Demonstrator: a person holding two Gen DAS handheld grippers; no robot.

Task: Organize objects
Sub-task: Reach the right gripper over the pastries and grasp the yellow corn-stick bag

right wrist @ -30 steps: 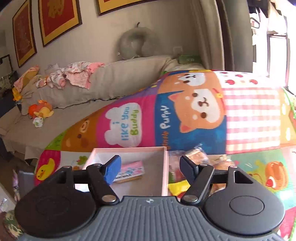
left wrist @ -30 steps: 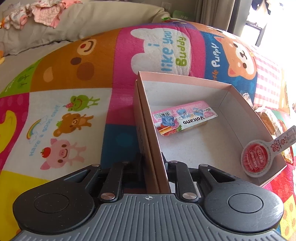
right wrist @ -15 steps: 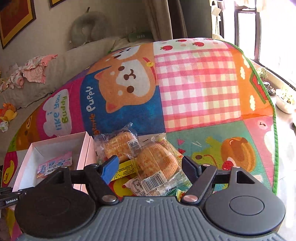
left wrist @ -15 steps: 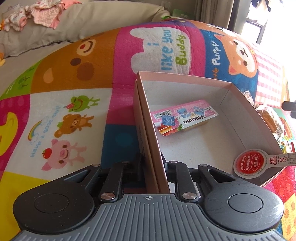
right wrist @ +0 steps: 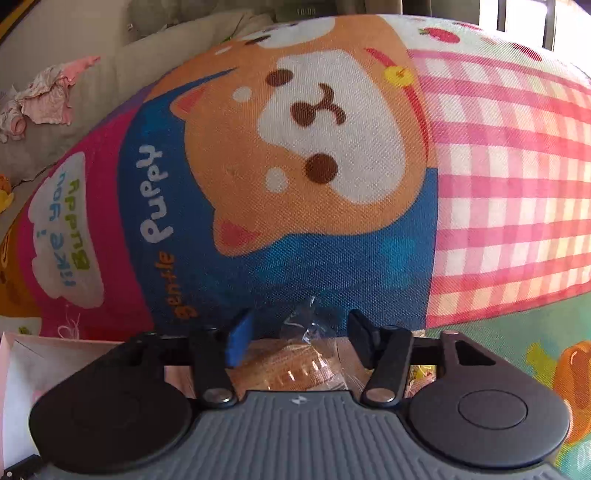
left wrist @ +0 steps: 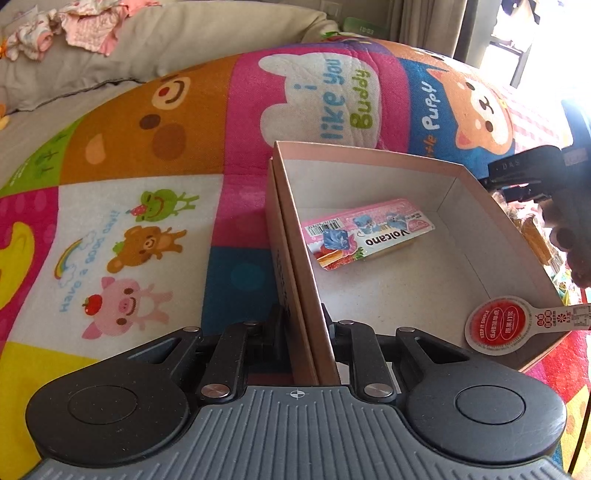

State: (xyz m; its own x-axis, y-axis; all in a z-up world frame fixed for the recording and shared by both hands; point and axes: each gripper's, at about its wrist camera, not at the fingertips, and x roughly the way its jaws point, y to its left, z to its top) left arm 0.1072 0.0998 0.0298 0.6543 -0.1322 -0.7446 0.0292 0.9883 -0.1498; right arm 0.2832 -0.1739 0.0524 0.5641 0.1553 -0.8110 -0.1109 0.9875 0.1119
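My left gripper (left wrist: 303, 325) is shut on the near wall of a pink cardboard box (left wrist: 295, 236) that rests on the mat. Inside the box lie a pink Volcano snack packet (left wrist: 369, 232) and a round red-lidded sauce cup (left wrist: 498, 325) by the right wall. My right gripper (right wrist: 297, 338) is open, low over a clear-wrapped bread bun (right wrist: 295, 363) that sits between its fingers; I cannot tell if they touch it. The right gripper also shows at the right edge of the left wrist view (left wrist: 528, 173), just beyond the box.
A colourful cartoon play mat (left wrist: 147, 147) covers the surface. More wrapped snacks (left wrist: 535, 240) lie right of the box. A beige cushion with baby clothes (left wrist: 92, 22) runs along the back. The box corner (right wrist: 22, 354) shows at the lower left of the right wrist view.
My right gripper has swung from facing the room down to the wrapped buns beside the box and now straddles one. The left gripper has held still on the box wall.
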